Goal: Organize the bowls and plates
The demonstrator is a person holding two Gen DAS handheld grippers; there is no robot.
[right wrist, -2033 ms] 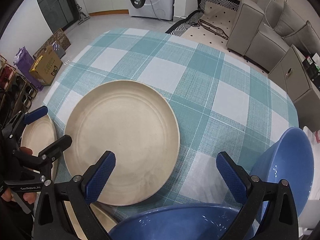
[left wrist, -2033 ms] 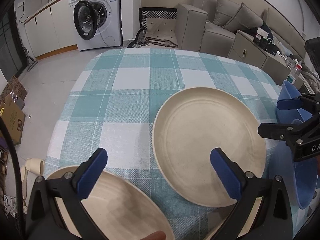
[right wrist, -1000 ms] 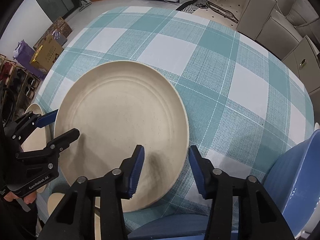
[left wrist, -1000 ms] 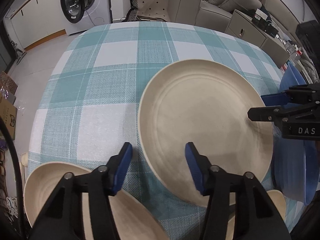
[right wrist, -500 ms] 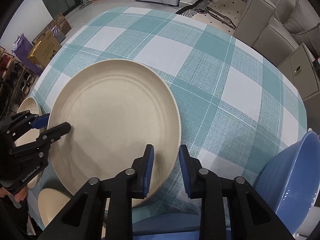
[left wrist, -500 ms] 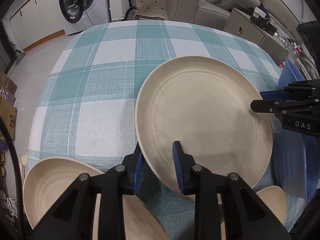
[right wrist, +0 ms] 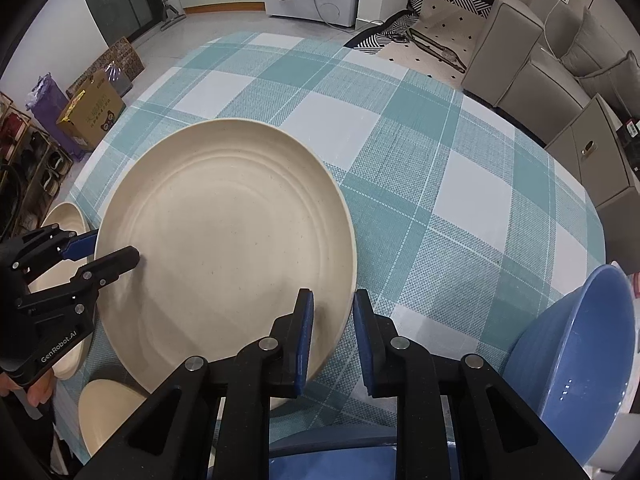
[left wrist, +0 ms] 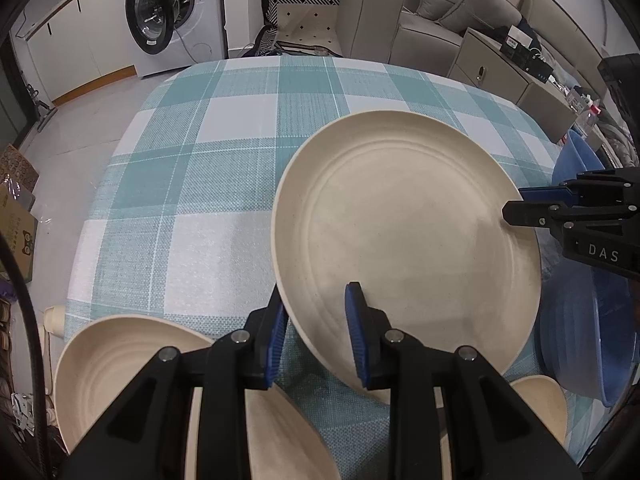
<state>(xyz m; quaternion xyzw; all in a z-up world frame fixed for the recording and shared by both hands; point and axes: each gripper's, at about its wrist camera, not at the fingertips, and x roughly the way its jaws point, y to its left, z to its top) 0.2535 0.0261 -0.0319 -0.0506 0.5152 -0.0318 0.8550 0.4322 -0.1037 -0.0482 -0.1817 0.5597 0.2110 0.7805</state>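
A large cream plate (left wrist: 404,224) lies on the teal checked tablecloth (left wrist: 224,176). My left gripper (left wrist: 316,304) is shut on the plate's near-left rim, one blue pad under the edge and one on the inner face. My right gripper (right wrist: 332,300) is shut on the opposite rim of the same plate (right wrist: 224,240). Each gripper also shows in the other view, the right gripper (left wrist: 520,200) and the left gripper (right wrist: 108,252), clamped on the rim. A shadow lies under the plate's near edge; I cannot tell if it is off the cloth.
A wide cream bowl (left wrist: 120,360) sits by the left gripper and a smaller cream bowl (left wrist: 536,400) at the near edge. Two blue bowls (right wrist: 568,340) stand at the right. The tablecloth's far half (right wrist: 400,140) is bare. A hand (right wrist: 36,392) holds the left gripper.
Both grippers went from wide open to shut on the plate's rim, one on each side. The plate now looks slightly larger and nearer in both views.
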